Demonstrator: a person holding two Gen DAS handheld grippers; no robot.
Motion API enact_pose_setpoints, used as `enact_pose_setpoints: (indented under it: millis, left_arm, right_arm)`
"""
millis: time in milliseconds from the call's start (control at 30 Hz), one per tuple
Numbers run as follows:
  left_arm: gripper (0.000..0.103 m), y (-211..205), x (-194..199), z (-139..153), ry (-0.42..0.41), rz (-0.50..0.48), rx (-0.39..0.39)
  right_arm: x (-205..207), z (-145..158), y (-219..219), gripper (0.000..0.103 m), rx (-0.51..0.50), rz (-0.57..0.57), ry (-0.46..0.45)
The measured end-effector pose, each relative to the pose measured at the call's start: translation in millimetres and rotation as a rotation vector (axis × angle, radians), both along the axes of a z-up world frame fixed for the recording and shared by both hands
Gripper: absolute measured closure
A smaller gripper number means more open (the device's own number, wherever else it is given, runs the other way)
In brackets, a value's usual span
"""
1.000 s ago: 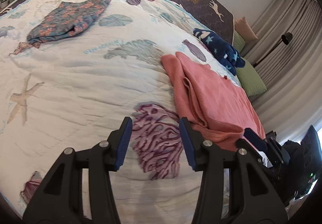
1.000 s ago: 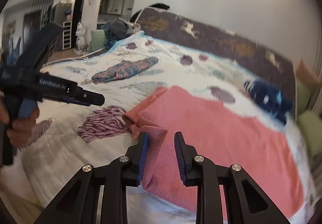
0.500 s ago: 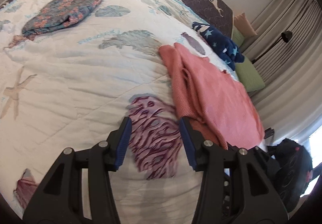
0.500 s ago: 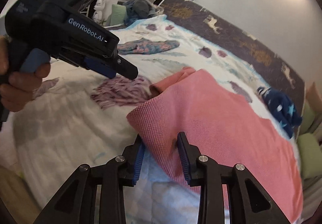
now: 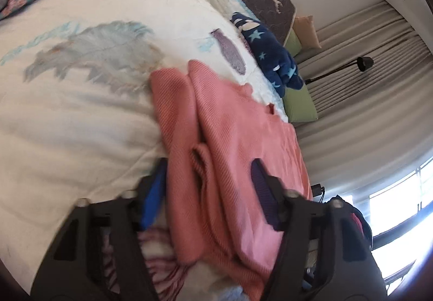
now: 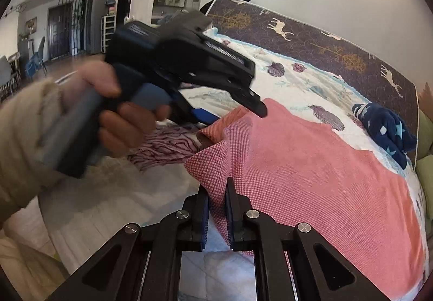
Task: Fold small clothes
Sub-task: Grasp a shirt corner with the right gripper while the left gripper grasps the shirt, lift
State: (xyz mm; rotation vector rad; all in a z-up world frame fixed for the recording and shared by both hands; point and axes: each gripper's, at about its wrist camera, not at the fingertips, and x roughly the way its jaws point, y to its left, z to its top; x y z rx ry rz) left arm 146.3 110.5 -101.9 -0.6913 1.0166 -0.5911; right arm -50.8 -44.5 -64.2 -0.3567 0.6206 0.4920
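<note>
Pink knit garment [image 6: 319,173] spread flat on the seashell-print bedspread [image 5: 81,111], long axis running away from both sets of jaws toward the headboard. Right gripper [image 6: 216,209] jaws closing on the near corner of the garment, cloth pinched between the pads; left gripper [image 5: 208,192] jaws narrowing but not yet clamped, straddling the bunched, folded left edge, which lies directly between and ahead of them. Left gripper nearer the folded edge, right gripper nearer the near hem; next fold judged to hinge on both edges lifting together.
</note>
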Motion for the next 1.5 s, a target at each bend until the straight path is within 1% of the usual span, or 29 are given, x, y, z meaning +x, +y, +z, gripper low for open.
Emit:
enact_pose_setpoints:
  millis: [33, 67, 200, 367, 500, 633, 833, 967, 1067, 1200, 1267, 1367, 1500]
  left_arm:
    - [0.076, -2.0, 2.8, 1.1, 0.006, -0.008, -0.001]
    - [0.089, -3.8, 5.8, 2.5, 0.01, -0.004, 0.003]
    - [0.09, -8.6, 10.3, 14.1, 0.0, 0.024, 0.016]
    - [0.09, -30.4, 6.8, 42.9, -0.08, -0.003, 0.116]
    - [0.09, -48.6, 8.2, 62.2, -0.112, -0.023, 0.151]
    - [0.09, -70.6, 12.3, 80.9, -0.135, -0.037, 0.161]
    - [0.091, -130.5, 16.8, 108.3, -0.191, -0.098, 0.191]
    - [0.091, -189.3, 18.9, 121.7, -0.23, -0.175, 0.217]
    - [0.091, -229.4, 20.4, 121.9, -0.237, -0.226, 0.245]
    - [0.091, -283.3, 21.0, 110.4, -0.226, -0.297, 0.285]
    - [0.091, -309.7, 21.9, 103.5, -0.225, -0.337, 0.31]
    - [0.091, -339.4, 19.6, 94.5, -0.223, -0.386, 0.346]
    - [0.09, -360.9, 21.4, 81.2, -0.209, -0.419, 0.395]
  right_arm:
    - [0.6, 1.1, -1.5, 0.093, 0.01, 0.0, 0.001]
    - [2.3, 2.3, -3.5, 0.094, 0.025, 0.0, 0.007]
    - [5.5, 4.4, -7.5, 0.094, 0.062, -0.003, 0.02]
    - [3.2, 11.9, -19.8, 0.094, 0.123, -0.01, 0.015]
    - [6.3, 18.4, -39.9, 0.095, 0.19, -0.038, 0.029]
    - [1.3, 32.1, -70.3, 0.095, 0.259, -0.096, -0.007]
    - [-8.2, 49.2, -130.4, 0.095, 0.335, -0.2, -0.054]
    - [-11.2, 55.5, -178.5, 0.095, 0.384, -0.287, -0.075]
    - [-15.5, 56.8, -210.2, 0.095, 0.411, -0.352, -0.084]
    - [-19.4, 50.3, -250.5, 0.095, 0.467, -0.434, -0.057]
    - [-21.7, 44.9, -266.5, 0.095, 0.475, -0.481, -0.045]
    - [-24.3, 36.1, -287.9, 0.095, 0.498, -0.531, -0.017]
    - [-29.1, 24.2, -307.0, 0.095, 0.52, -0.567, 0.018]
